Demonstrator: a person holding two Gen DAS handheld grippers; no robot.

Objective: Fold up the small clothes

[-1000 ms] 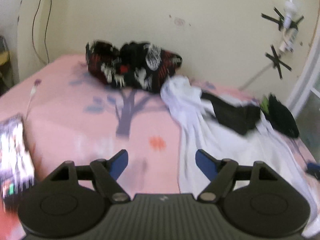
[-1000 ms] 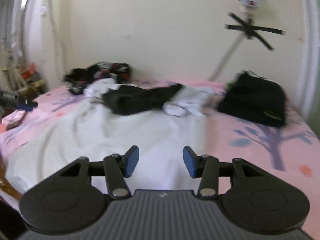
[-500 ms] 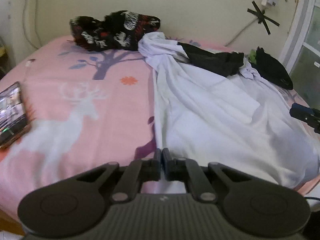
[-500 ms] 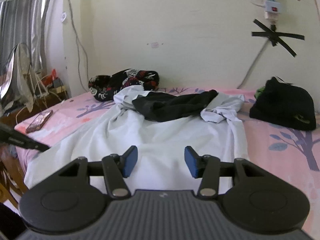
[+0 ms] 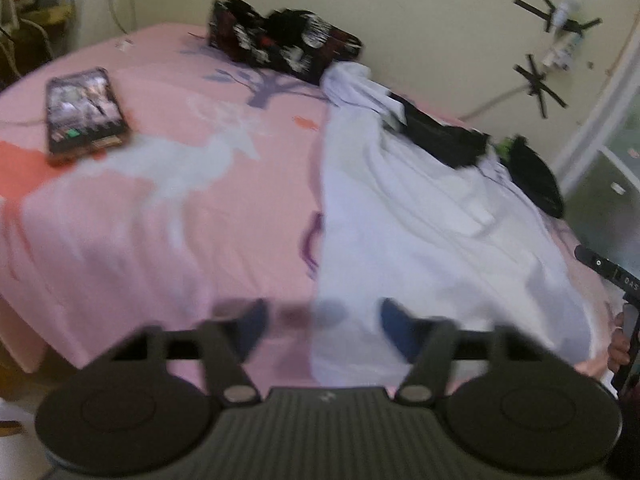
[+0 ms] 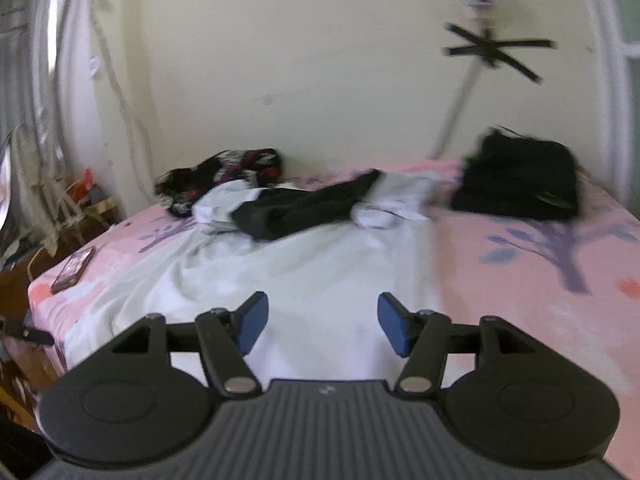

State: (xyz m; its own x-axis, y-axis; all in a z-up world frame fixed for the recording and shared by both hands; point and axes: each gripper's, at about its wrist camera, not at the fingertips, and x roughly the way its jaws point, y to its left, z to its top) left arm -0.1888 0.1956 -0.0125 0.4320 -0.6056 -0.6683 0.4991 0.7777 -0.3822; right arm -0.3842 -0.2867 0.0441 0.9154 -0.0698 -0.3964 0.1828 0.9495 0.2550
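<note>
**Both grippers over white garment, nothing gripped**

The left wrist view was heavily motion-blurred; the left gripper (image 5: 322, 326) fingertips were smeared and their pads could hardly be made out. At that view's right edge only a cut-off sliver of a hand (image 5: 621, 350) on a dark handle was seen.

The white garment (image 6: 304, 276) was found spread across the pink bedsheet (image 6: 540, 280), reaching down to the near edge of the bed. Its far end was partly covered by a black garment (image 6: 304, 208) laid on top. A patterned dark bundle (image 5: 280, 44) and a folded black item (image 6: 520, 180) were noted by the wall, and a phone (image 5: 82, 110) well to the left.

Left gripper: jaws were opening, spread wide above the garment's left border, nothing pinched between them. Right gripper (image 6: 320, 322): jaws were opening, apart above the white cloth, no fabric clasped.
</note>
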